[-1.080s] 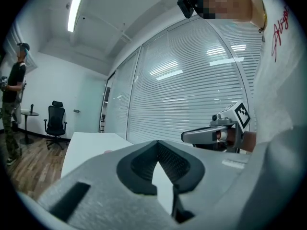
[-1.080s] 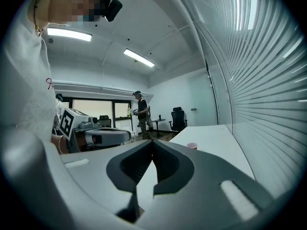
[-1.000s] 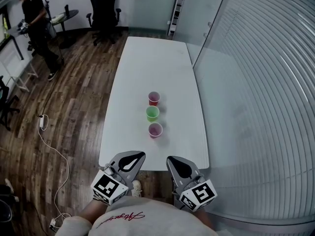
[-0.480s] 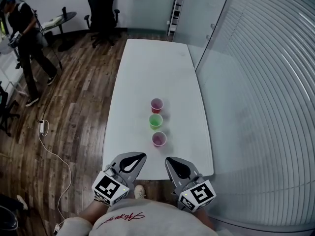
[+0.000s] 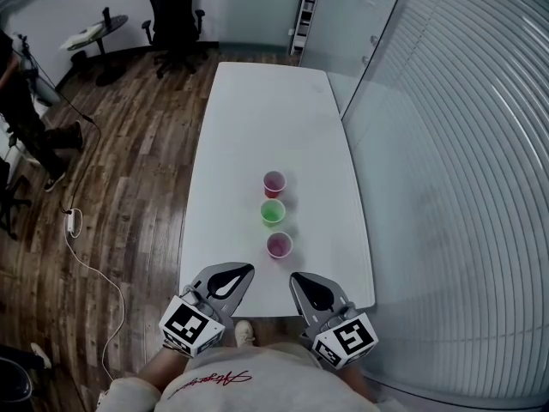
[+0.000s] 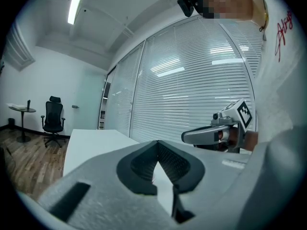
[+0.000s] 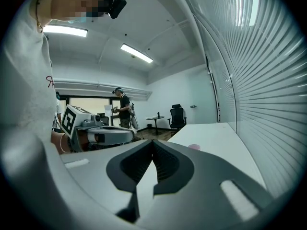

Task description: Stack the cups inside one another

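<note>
Three cups are standing upright and mouth-up in a straight row down the counter (image 5: 257, 118): a purple-pink cup (image 5: 279, 245) nearest the person, a green cup (image 5: 273, 212) in the middle and a red cup (image 5: 274, 183) farthest, each just beside the next but not touching. None is sitting inside another, so the stacking is not yet begun. Spaced like this, each rim is lying open to a grasp from the near side, and the line is pointing straight at the person, which probably makes the near cup the easy first pick. The left tool (image 5: 244, 270) and the right tool (image 5: 297, 279) are hanging side by side over the counter's near edge, close to the person's body, both aiming roughly level toward the row. Each is showing its jaws pressed together with nothing between them, so both will be needing to spread before any grasp. The counter is lying bare around the cups, with wide room on its left and far parts. The near cup is sitting fairly close to the near edge, and the slatted glass wall (image 5: 446, 187) is running close along the right, so swings to that side are looking tighter.
</note>
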`<state>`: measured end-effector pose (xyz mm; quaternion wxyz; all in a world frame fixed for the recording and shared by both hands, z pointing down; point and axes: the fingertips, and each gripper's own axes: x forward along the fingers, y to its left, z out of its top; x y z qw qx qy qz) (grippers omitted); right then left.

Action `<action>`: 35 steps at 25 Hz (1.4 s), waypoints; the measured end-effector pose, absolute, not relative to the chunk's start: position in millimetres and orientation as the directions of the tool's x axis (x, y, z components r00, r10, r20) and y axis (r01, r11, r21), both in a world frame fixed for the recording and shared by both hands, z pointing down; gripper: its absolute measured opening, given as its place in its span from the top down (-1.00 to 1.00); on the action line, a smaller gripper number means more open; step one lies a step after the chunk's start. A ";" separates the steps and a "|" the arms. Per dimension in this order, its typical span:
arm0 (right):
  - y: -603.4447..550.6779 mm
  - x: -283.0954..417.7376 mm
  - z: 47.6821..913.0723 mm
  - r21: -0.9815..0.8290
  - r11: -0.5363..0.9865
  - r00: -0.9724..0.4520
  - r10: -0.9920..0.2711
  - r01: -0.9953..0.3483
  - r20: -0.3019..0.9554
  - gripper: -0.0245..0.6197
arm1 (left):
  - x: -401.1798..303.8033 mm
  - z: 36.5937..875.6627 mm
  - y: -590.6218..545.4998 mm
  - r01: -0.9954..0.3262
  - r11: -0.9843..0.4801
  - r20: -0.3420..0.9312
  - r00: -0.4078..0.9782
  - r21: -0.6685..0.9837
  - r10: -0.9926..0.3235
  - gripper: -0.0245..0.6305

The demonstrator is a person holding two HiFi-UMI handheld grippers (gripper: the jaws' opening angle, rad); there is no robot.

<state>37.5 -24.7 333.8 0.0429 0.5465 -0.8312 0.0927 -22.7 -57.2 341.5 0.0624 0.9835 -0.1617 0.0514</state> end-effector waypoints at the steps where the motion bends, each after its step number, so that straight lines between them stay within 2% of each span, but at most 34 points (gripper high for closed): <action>1: -24.8 40.0 334.8 -0.108 0.383 -0.397 -0.901 -0.917 0.177 0.92 | -21.2 341.8 -57.9 -0.324 -0.940 0.120 0.943 0.107 -0.312 0.94; 9: -29.4 67.2 336.9 -0.110 0.360 -0.376 -0.907 -0.926 0.190 0.92 | -9.5 338.6 -67.0 -0.341 -0.934 0.115 0.937 0.107 -0.329 0.94; 35: -133.9 131.2 339.6 -0.059 0.430 -0.433 -0.879 -0.901 0.203 0.92 | 18.9 337.5 -136.3 -0.468 -0.878 0.127 0.882 0.104 -0.454 0.94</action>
